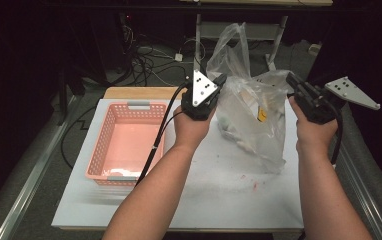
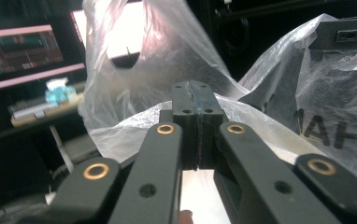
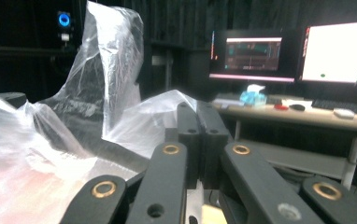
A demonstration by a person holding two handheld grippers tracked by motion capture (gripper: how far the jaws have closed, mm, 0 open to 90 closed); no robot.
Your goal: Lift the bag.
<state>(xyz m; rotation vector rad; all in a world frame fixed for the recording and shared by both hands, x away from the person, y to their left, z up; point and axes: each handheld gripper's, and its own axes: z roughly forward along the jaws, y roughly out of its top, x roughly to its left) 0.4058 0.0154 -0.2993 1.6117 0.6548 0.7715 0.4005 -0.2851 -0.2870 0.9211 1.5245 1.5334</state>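
Holding a clear plastic bag [image 1: 251, 117] up between two grippers, right of centre in the high view.

Left gripper [image 1: 221, 80] and right gripper [image 1: 292, 80] are each clenched on the bag's rim; a pink basket [image 1: 110, 150] sits at centre left on the white table [image 1: 219, 200].

A dark lab: monitors [image 3: 252, 56] on a desk [image 3: 298, 114], floor cables [image 1: 144, 60], black curtains.

On the clear plastic bag [image 2: 335, 93], the left gripper view shows large dark letters that look like "AH", cut off at the picture's edge and seen through the film. The writing on the monitor [image 2: 20, 51] is too blurred to read.
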